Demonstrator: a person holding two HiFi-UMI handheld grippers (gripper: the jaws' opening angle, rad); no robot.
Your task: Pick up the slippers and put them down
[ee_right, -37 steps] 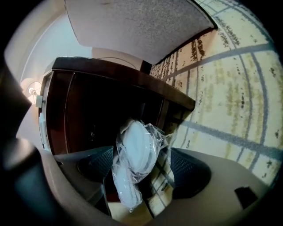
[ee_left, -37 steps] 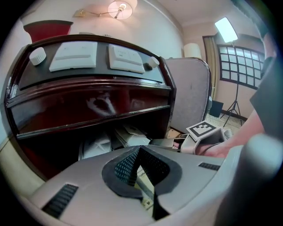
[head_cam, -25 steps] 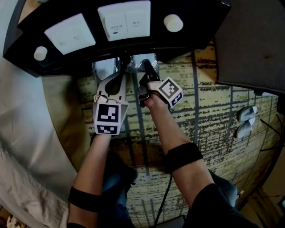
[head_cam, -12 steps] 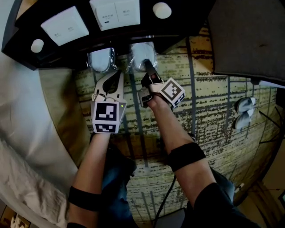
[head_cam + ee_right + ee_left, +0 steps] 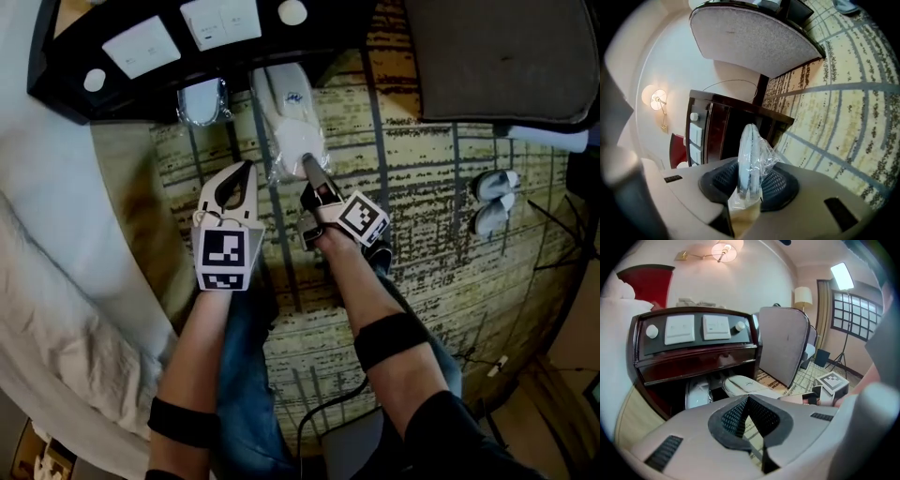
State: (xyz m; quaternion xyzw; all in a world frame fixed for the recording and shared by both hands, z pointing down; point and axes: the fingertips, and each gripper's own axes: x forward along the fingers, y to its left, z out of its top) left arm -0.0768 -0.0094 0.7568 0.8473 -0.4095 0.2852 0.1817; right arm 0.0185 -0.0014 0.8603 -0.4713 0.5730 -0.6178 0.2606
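Between the jaws of the right gripper (image 5: 307, 165), a flat pair of white cloth slippers sealed in a clear plastic bag (image 5: 289, 103) is sitting edge-on. The jaws are standing only a little apart and are pressing on the pack's near end, where loose film is bunching up. The rest of the pack is reaching away from the gripper over the cream carpet with dark grid lines (image 5: 422, 216). Its far end is lying at the lower edge of the dark wooden bedside cabinet with white switch plates (image 5: 173, 64); whether it is clear of that edge I cannot tell. Just beside the right gripper, the left gripper (image 5: 749, 399) is hovering with its jaws fully together and is holding nothing.

The grip is looking like the weak point. The pads are biting one end only, and partly on slippery film, so the pack's own weight is likely working to swing it downward or let it slide out. If mostly film is caught, the slippers could shift inside the bag. The far end could also snag on the cabinet's edge if swung carelessly. With the left gripper closed, nothing is standing ready to steady the load. A second plastic-wrapped white pair (image 5: 202, 101) is lying under the cabinet, near enough to be knocked deeper. Well apart to the right, another pale pair (image 5: 492, 202) is lying on the carpet.
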